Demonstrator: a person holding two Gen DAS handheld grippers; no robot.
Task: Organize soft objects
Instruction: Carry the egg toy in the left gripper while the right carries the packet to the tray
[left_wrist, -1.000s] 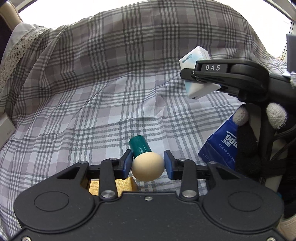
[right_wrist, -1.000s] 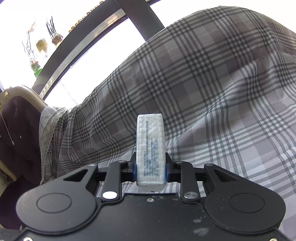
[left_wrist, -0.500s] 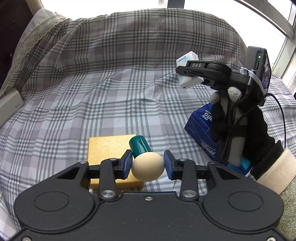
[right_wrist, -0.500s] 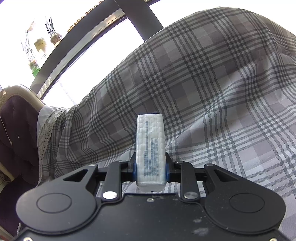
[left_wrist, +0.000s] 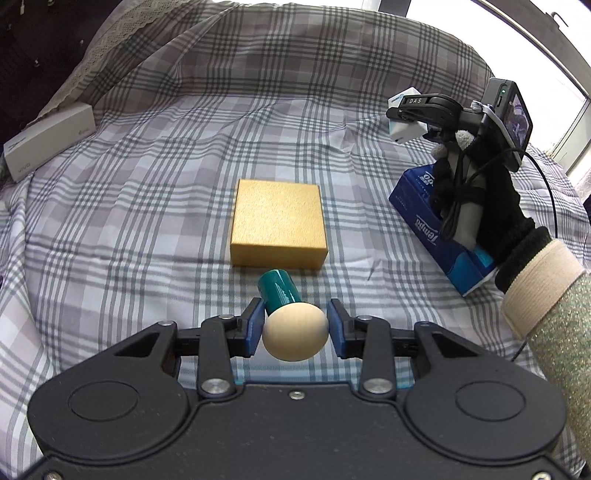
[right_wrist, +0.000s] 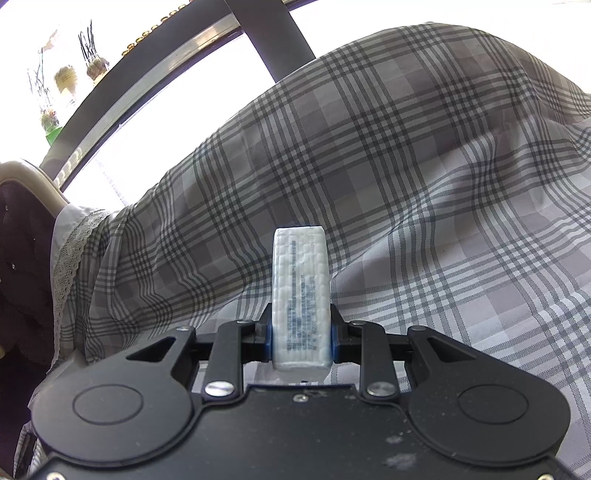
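Note:
My left gripper (left_wrist: 295, 326) is shut on the round beige wooden knob (left_wrist: 295, 331) of a stamp whose teal cylinder (left_wrist: 279, 291) points away over the plaid bedcover. Just beyond it a yellow sponge block (left_wrist: 279, 221) lies flat on the cover. My right gripper (right_wrist: 300, 334) is shut on a small white tissue pack (right_wrist: 300, 291) held upright on its narrow edge. From the left wrist view that right gripper (left_wrist: 400, 110) hovers at the upper right with the white pack (left_wrist: 406, 129) in it, above a blue tissue box (left_wrist: 439, 229).
The bed is covered by a grey and white plaid sheet (left_wrist: 147, 166) that rises over a mound at the back. A white box (left_wrist: 48, 142) lies at the left edge by lace trim. A gloved hand and sleeve (left_wrist: 535, 266) fill the right side. Window frame (right_wrist: 269, 33) behind.
The left gripper has drawn back and risen with the stamp, so the whole yellow sponge, the blue box and the gloved hand now show. The right gripper has kept still with its pack.

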